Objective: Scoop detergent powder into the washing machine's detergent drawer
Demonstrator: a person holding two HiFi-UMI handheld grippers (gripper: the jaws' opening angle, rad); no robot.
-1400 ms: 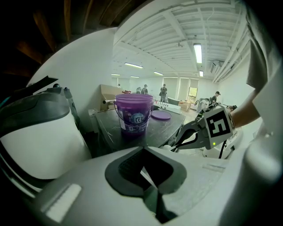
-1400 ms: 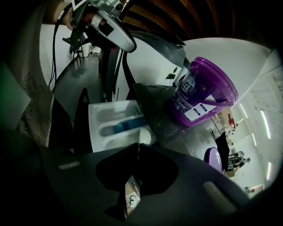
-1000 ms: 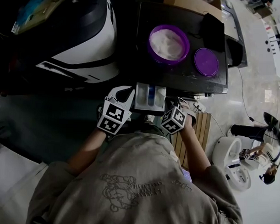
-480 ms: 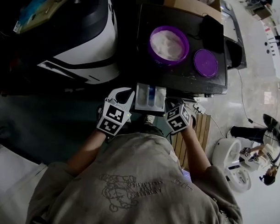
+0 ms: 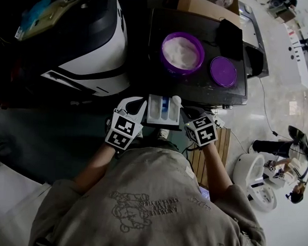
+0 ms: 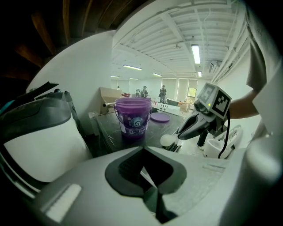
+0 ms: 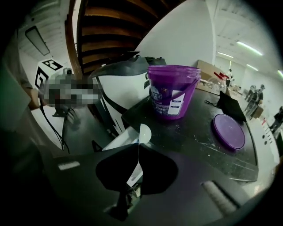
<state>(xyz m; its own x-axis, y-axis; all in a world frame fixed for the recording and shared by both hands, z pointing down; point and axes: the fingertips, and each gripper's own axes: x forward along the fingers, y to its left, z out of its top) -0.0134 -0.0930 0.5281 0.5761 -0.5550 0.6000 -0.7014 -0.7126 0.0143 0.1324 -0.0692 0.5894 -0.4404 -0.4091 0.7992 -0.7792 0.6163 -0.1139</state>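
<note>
A black washer top (image 5: 205,89) carries an open purple bucket (image 5: 163,54) of white detergent powder (image 5: 182,51) near its middle. The bucket's purple lid (image 5: 223,72) lies flat towards the right edge. The white detergent drawer (image 5: 153,110) stands pulled out from the top's front edge. The right gripper (image 5: 185,110) has its jaws clamped on the thin handle of a white spoon (image 5: 176,100), whose bowl sits over the drawer's far right corner. The left gripper (image 5: 137,102) is just beside the drawer's left side, jaws closed with nothing between them.
</note>
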